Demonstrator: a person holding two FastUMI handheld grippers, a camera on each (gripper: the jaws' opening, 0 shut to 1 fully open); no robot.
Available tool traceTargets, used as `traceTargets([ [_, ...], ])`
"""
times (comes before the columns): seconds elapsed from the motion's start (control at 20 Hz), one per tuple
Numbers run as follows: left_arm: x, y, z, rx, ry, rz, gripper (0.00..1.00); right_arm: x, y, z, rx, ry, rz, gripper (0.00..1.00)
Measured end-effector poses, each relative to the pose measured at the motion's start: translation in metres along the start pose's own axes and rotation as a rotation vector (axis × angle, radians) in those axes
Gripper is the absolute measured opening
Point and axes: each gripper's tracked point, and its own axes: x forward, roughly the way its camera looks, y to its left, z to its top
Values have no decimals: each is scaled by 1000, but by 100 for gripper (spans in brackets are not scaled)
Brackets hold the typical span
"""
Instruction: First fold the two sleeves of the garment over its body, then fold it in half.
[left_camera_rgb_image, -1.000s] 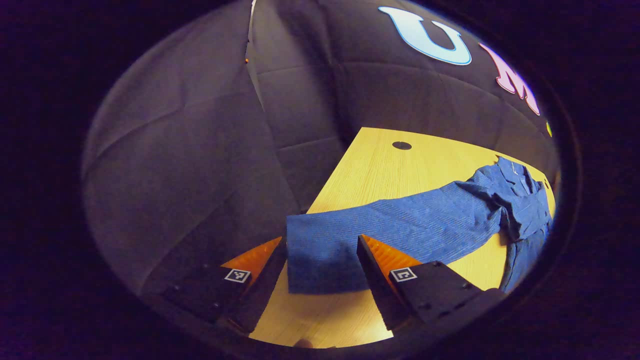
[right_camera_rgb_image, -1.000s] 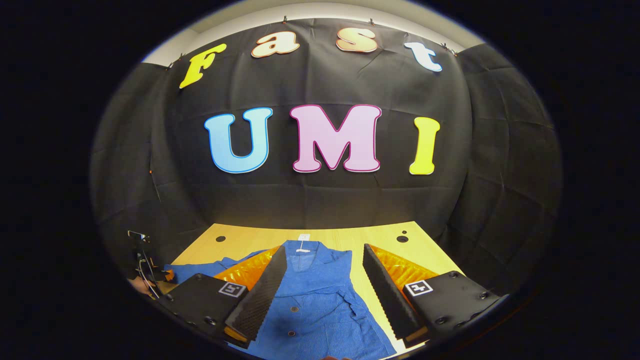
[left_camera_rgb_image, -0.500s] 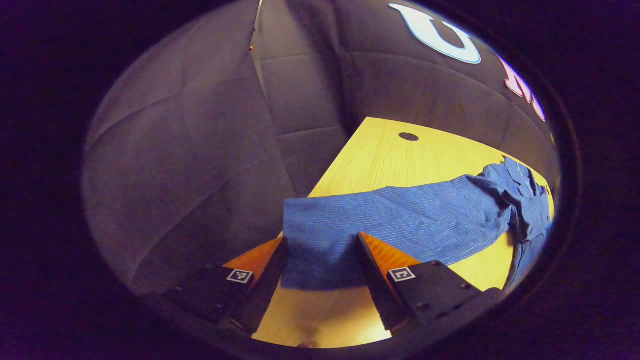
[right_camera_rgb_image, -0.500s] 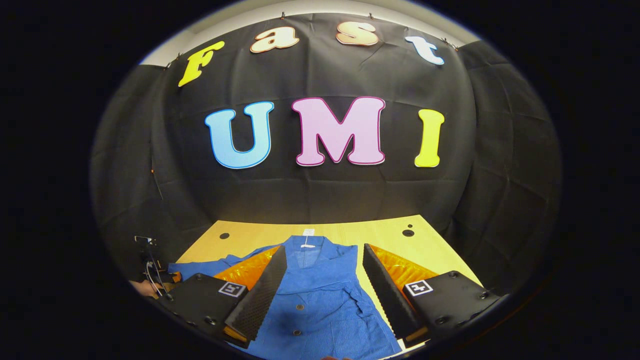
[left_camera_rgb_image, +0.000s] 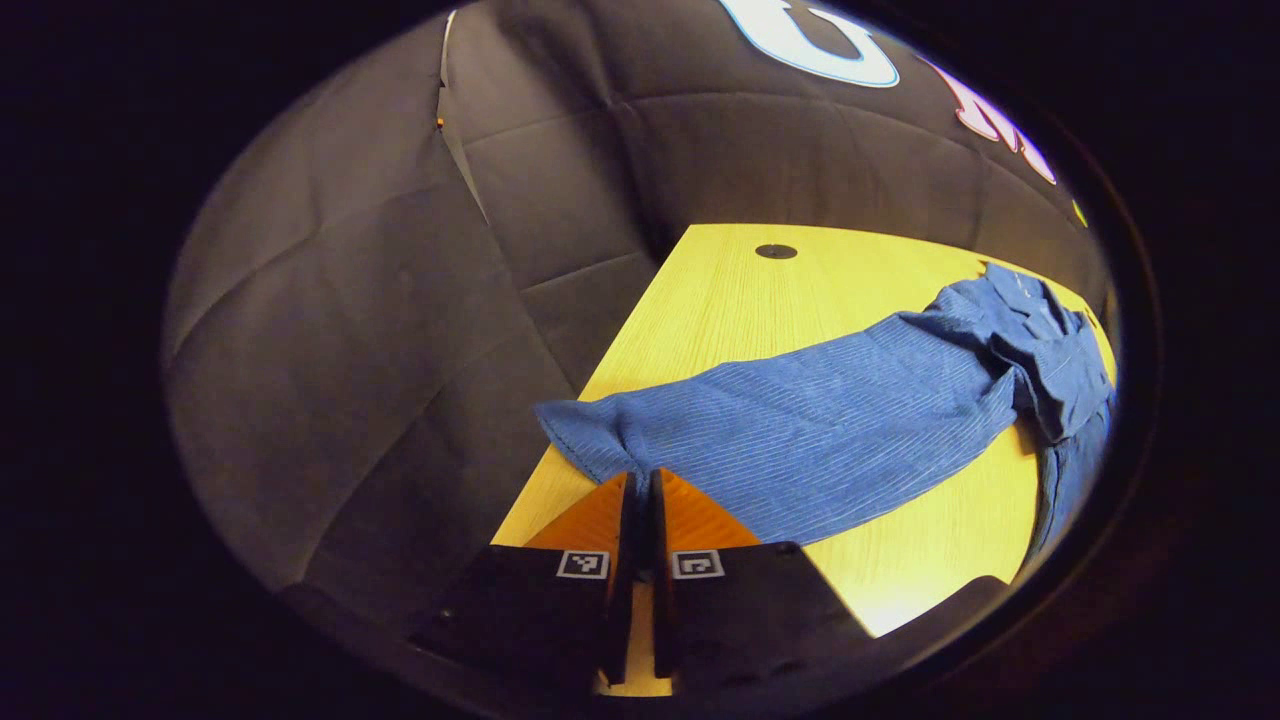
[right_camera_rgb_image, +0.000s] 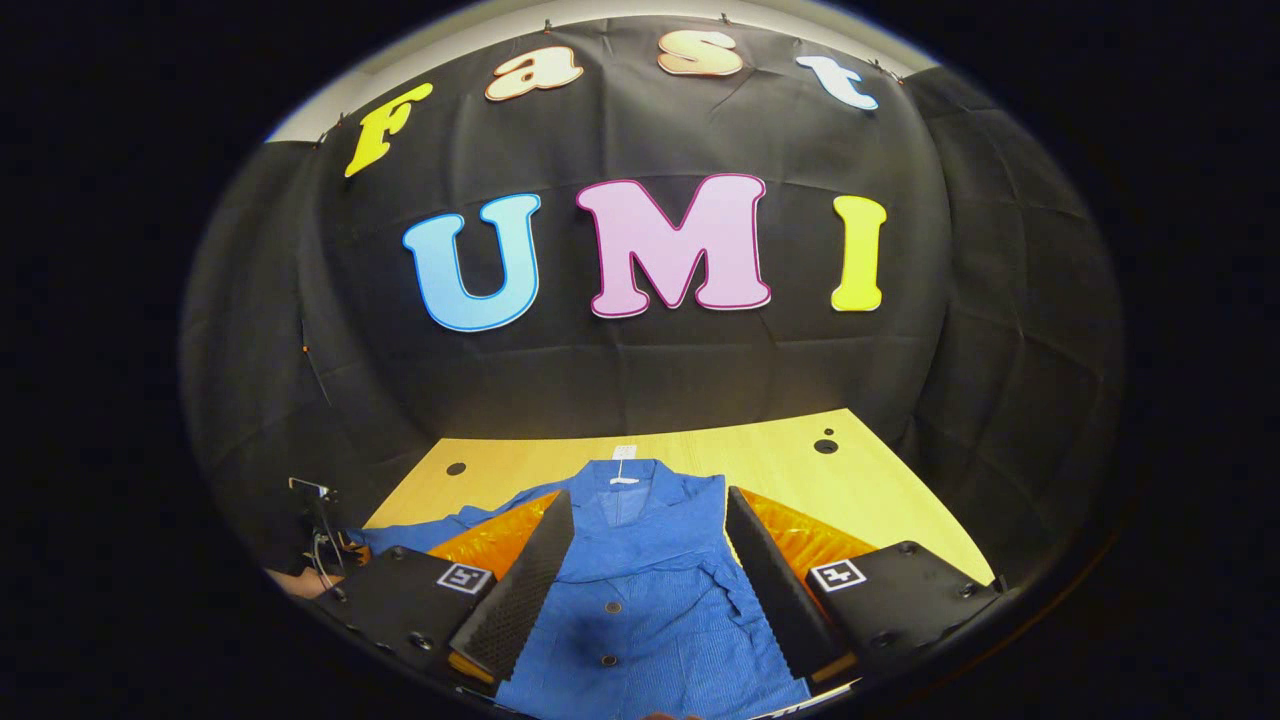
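- Left gripper (left_camera_rgb_image: 638, 482): jaws clenched almost together on the cuff end of the sleeve (left_camera_rgb_image: 800, 430), near the desk's left edge; both fingers press the cloth between them.
- Sleeve: blue striped cloth, stretched flat across the desk (left_camera_rgb_image: 740, 300) from the pinched cuff toward the garment's body.
- Garment (right_camera_rgb_image: 640, 590): blue buttoned shirt, lying flat along the middle of the desk, collar toward the far edge, a white tag at the neck; the other sleeve lies folded over its front.
- Right gripper (right_camera_rgb_image: 650, 510): jaws released, spread wide, hovering above the garment's body with one finger to each side of the button line; whether the fingers touch the cloth cannot be told.
- Desk: pale wood, with small dark round holes near both far corners.
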Motion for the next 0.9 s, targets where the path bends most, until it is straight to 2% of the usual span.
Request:
traceTargets([
  [0.1,-5,-8,4,-15,-11,-42,3,-2,-4,-1,-3,3,-8,99],
  [0.2,-13,-11,16,-45,-74,-79,1,-2,-7,0,-2,4,-14,99],
  [0.4,-40,-19,41,-64,-139,-105,1,1,-8,1,1,5,-8,99],
  [0.55,-64,-30,63,-68,-165,-118,1,3,-8,1,0,0,25,99],
  [0.75,-113,-64,116,-90,-231,-148,1,12,-17,2,12,6,80,99],
  [0.9,-158,-103,161,-44,-316,-160,1,23,-29,5,20,1,111,99],
])
